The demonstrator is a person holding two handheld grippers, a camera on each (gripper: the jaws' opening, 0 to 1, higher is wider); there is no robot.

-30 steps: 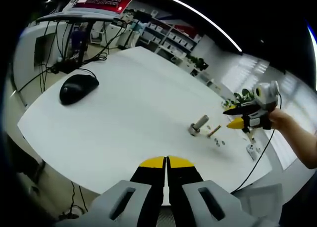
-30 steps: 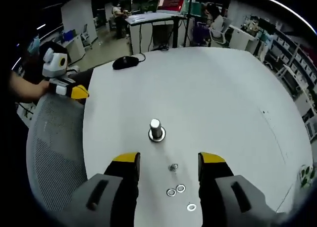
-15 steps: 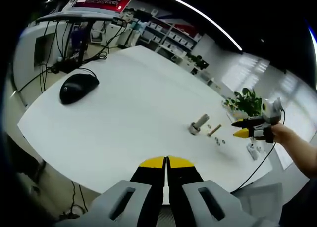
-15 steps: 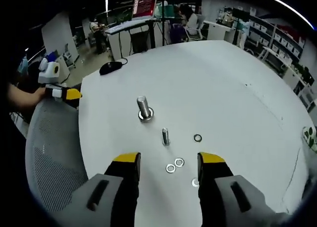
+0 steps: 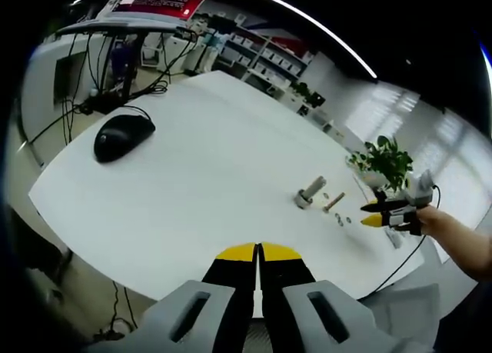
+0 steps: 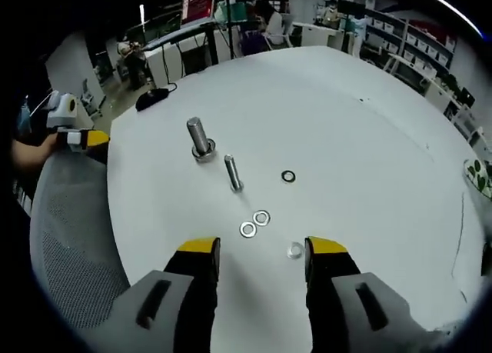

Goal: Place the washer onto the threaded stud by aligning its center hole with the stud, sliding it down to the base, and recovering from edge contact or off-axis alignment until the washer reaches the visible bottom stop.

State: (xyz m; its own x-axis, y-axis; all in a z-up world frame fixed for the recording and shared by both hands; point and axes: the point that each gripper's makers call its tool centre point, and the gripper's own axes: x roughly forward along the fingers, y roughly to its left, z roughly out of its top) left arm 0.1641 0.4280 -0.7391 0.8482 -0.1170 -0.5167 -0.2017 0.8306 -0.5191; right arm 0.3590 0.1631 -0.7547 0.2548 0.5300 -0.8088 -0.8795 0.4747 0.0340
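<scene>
Right tongs (image 6: 254, 253) released, hovering over the surface (image 6: 369, 161); nearest washer (image 6: 295, 251) lay flat just ahead between the jaws, upright stud (image 6: 199, 138) farther ahead-left. Left tongs (image 5: 258, 253) clenched empty, far off.

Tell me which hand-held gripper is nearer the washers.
Right. The right hand-held gripper hangs open just short of the washers; the left hand-held gripper, shut, waits off the table's far edge.
</scene>
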